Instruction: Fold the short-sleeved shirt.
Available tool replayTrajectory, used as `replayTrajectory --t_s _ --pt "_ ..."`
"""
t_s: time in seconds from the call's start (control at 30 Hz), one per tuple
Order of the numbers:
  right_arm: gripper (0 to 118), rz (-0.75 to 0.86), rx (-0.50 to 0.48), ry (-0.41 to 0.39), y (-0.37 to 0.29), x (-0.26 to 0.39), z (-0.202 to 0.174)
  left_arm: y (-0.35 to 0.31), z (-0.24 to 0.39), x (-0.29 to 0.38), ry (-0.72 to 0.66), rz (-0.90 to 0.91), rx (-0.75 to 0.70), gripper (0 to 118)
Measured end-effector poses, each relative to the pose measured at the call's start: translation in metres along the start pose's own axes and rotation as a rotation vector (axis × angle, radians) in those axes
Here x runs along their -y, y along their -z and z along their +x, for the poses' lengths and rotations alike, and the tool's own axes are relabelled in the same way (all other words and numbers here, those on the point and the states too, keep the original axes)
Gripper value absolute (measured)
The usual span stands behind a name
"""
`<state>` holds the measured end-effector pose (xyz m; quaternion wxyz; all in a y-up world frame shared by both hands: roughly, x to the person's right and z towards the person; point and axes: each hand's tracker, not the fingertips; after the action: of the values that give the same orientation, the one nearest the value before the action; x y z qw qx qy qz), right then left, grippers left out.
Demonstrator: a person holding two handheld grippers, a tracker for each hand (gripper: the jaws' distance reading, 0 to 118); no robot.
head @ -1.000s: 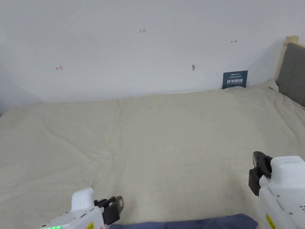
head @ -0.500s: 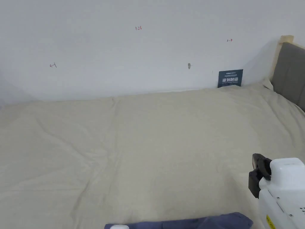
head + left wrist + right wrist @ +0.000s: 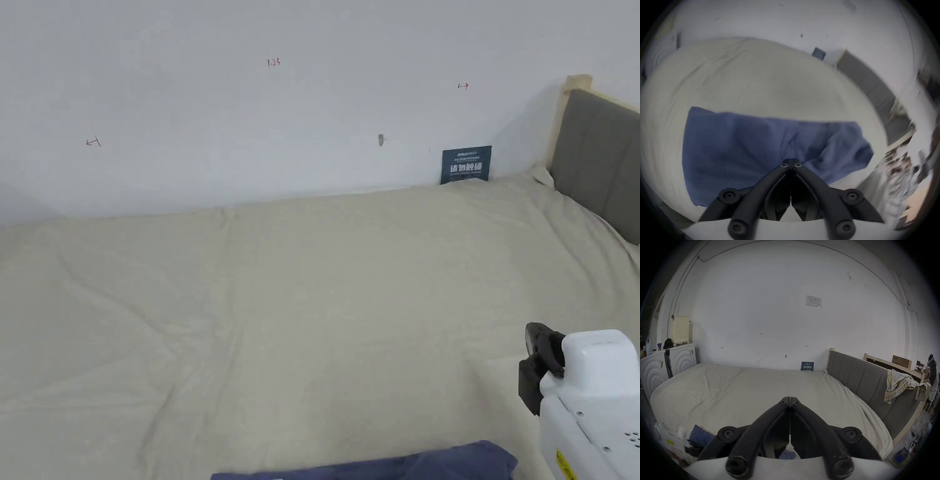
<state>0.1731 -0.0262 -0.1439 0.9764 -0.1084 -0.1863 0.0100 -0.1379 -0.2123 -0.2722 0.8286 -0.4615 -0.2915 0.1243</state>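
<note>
The blue short-sleeved shirt (image 3: 375, 467) lies in a wide folded band on the beige bed sheet (image 3: 312, 300), at the near edge of the head view. In the blurred left gripper view the shirt (image 3: 737, 146) spreads just beyond my left gripper (image 3: 791, 160), whose jaws are shut with nothing seen between them. My right gripper (image 3: 536, 350) hovers at the lower right, to the right of the shirt. In the right gripper view it (image 3: 790, 397) is shut and empty, and bits of the shirt (image 3: 700, 434) show low behind the jaws.
A grey padded headboard (image 3: 594, 156) bounds the bed on the right, with a plaid cloth (image 3: 899, 384) draped over it. A dark sign (image 3: 465, 165) leans on the white wall. White cabinets (image 3: 654, 373) stand left of the bed. A person (image 3: 933, 378) is far right.
My left gripper has dropped out of the bottom of the head view. The head camera has turned slightly right. The right gripper has stayed about where it was.
</note>
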Motion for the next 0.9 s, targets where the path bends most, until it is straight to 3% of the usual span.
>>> replayTrajectory --t_s 0.23,0.27,0.3,0.33,0.37,0.4,0.43,0.7,0.73,0.8,0.9 --pt "0 0.013 -0.027 0.005 -0.001 -0.005 -0.013 -0.065 -0.05 -0.049 -0.191 0.069 0.214 0" --pt "0 0.013 -0.029 0.006 -0.001 -0.006 -0.016 -0.07 -0.062 -0.052 -0.231 0.072 0.215 9" --pt "0 0.012 -0.032 0.005 0.0 -0.006 -0.017 -0.073 -0.073 -0.054 -0.26 0.07 0.227 27" --pt "0 0.011 -0.035 0.004 0.0 -0.006 -0.019 -0.075 -0.085 -0.054 -0.283 0.064 0.227 52" --pt "0 0.008 -0.038 0.003 0.001 -0.005 -0.021 -0.075 -0.094 -0.054 -0.301 0.051 0.224 89" --pt "0 0.005 -0.041 0.0 0.001 -0.005 -0.023 -0.074 -0.103 -0.053 -0.315 0.024 0.21 106" --pt "0 0.0 -0.043 -0.005 0.002 -0.004 -0.024 -0.074 -0.112 -0.05 -0.33 0.019 0.191 110" --pt "0 -0.03 -0.05 -0.036 0.009 -0.001 -0.033 -0.04 -0.161 -0.028 -0.379 -0.075 0.115 106" --pt "0 -0.033 -0.049 -0.041 0.009 0.0 -0.033 -0.033 -0.161 -0.026 -0.36 -0.111 0.123 97" --pt "0 -0.035 -0.047 -0.047 0.01 0.0 -0.034 -0.024 -0.157 -0.02 -0.305 -0.1 0.148 65" --pt "0 -0.043 -0.041 -0.054 0.012 0.002 -0.034 -0.016 -0.141 -0.017 -0.203 -0.106 0.068 40"
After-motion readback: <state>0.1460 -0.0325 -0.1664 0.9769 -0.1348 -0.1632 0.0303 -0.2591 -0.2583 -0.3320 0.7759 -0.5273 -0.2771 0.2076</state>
